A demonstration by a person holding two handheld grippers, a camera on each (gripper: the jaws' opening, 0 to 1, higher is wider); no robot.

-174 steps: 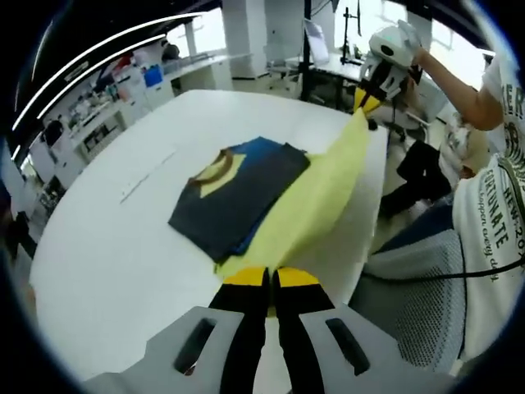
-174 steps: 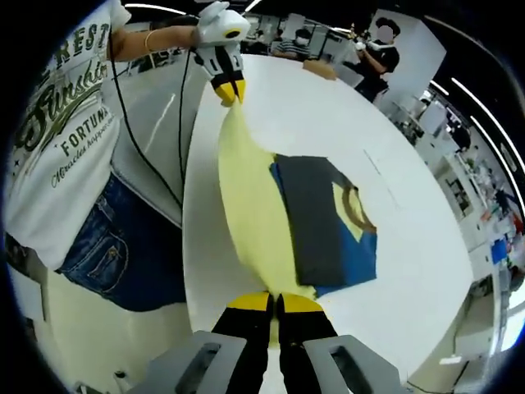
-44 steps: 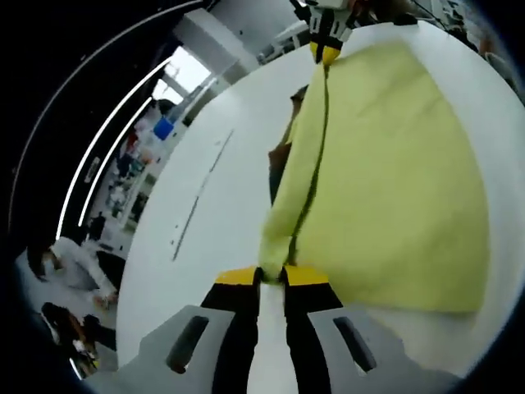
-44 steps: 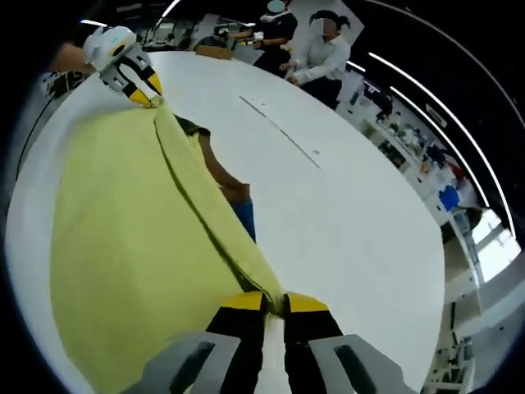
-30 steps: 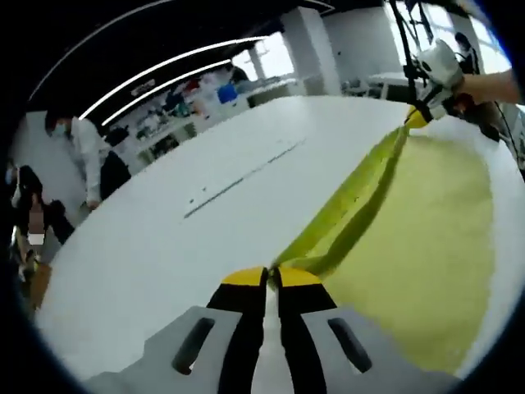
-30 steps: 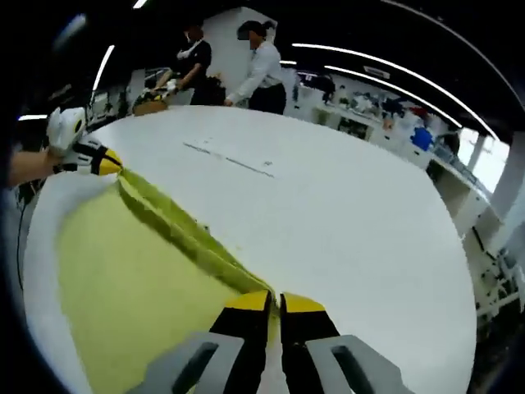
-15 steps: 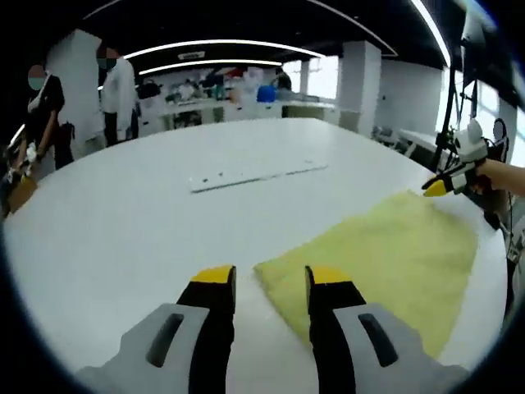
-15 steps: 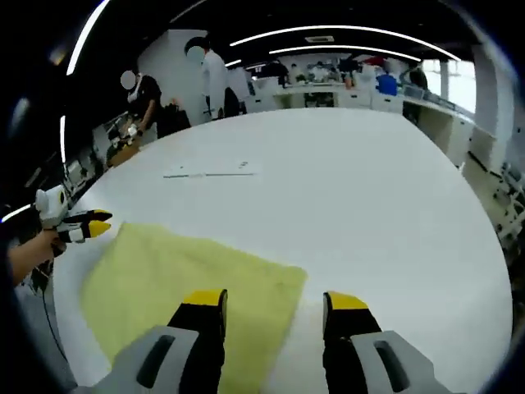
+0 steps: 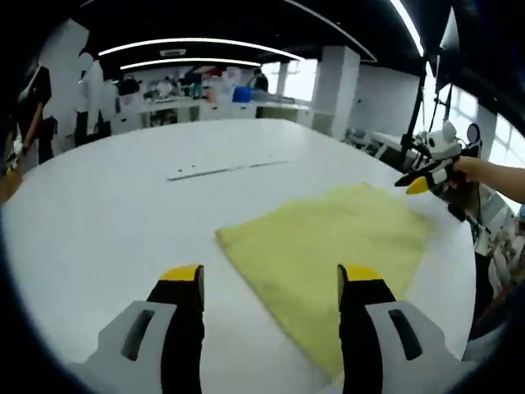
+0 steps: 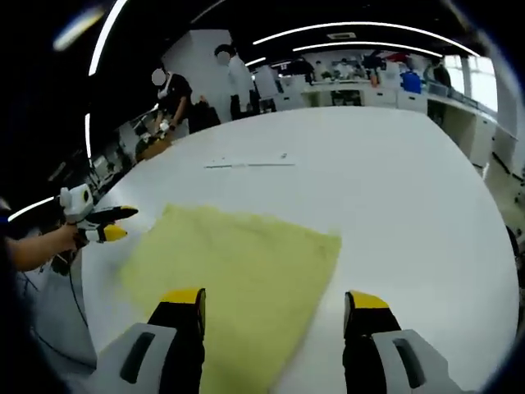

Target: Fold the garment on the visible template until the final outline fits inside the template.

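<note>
Garment (image 9: 328,242) flat, both tools wide open

white table (image 9: 98,213), people standing (image 10: 238,78) beyond its far edge, cluttered benches (image 10: 361,82) behind.

Yellow garment (image 9: 328,246): 1
Grippers: 2, left gripper (image 9: 271,283), right gripper (image 10: 275,308)
White table (image 10: 410,180): 1
Bystanders (image 10: 238,78): 2 at far side
Ruler-like strip (image 9: 225,168): 1
</note>
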